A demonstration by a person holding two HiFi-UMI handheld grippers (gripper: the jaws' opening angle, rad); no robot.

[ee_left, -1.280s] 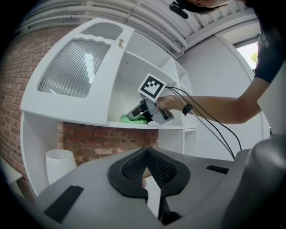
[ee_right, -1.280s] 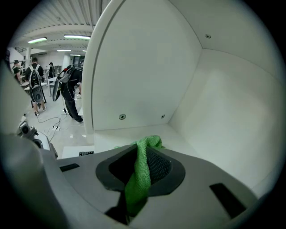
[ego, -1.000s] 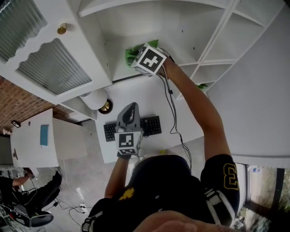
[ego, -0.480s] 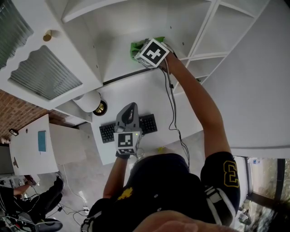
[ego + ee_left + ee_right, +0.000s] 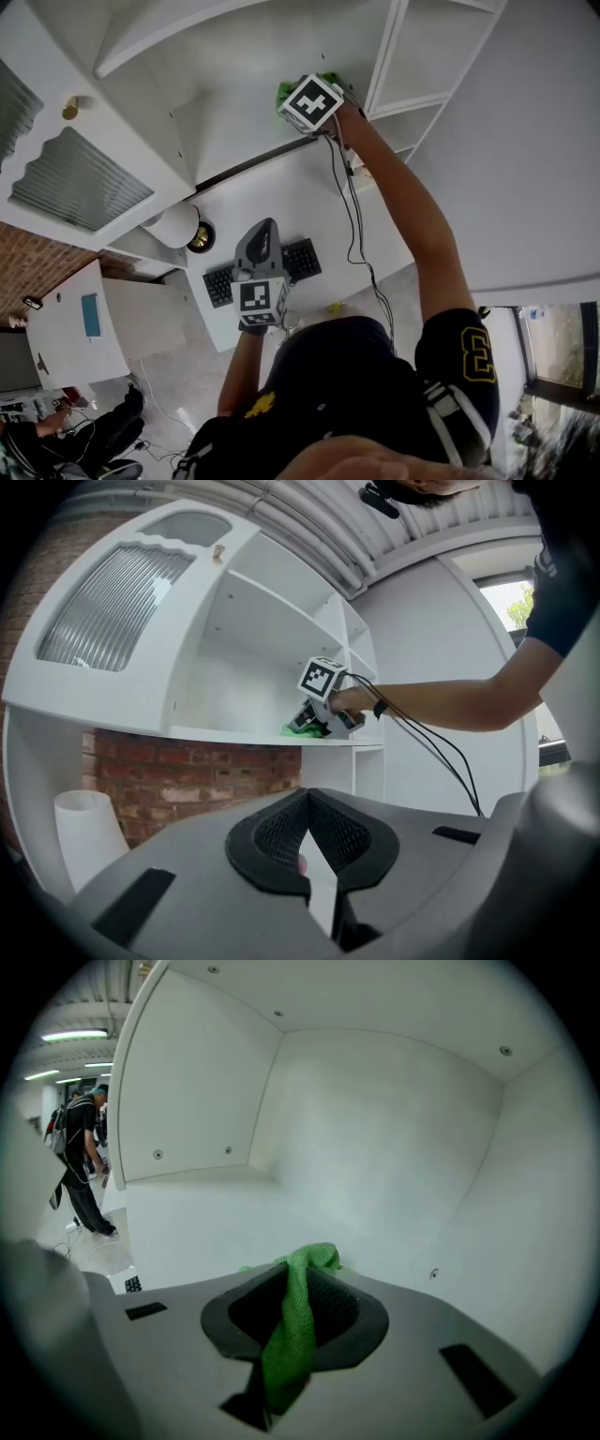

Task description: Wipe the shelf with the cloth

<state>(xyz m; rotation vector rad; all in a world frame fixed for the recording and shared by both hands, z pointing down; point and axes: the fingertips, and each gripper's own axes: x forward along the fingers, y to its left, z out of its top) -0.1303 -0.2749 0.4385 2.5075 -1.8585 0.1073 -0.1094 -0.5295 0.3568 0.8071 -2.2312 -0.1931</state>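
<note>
A green cloth [image 5: 295, 1335] is pinched between the pads of my right gripper [image 5: 302, 1288], which is shut on it and points down at the white shelf floor [image 5: 206, 1213]. In the head view that gripper [image 5: 292, 98] sits under its marker cube [image 5: 311, 103] inside the shelf bay [image 5: 234, 122], with the cloth [image 5: 284, 93] showing beside the cube. The left gripper view shows the cloth [image 5: 298, 730] lying on the shelf board [image 5: 244, 735]. My left gripper [image 5: 307, 799] is held low over the desk [image 5: 281, 202], shut and holding nothing, far from the shelf.
A white upright partition [image 5: 384, 56] bounds the bay just right of the cloth. On the desk below lie a black keyboard [image 5: 298, 261] and a white lamp shade [image 5: 173, 225]. A cabinet door with ribbed glass [image 5: 80, 178] stands open at left. A cable [image 5: 354, 216] hangs from the right gripper.
My right gripper has slid the cloth rightwards along the shelf, closer to the upright partition. The left gripper has stayed over the desk with hardly any shift.
</note>
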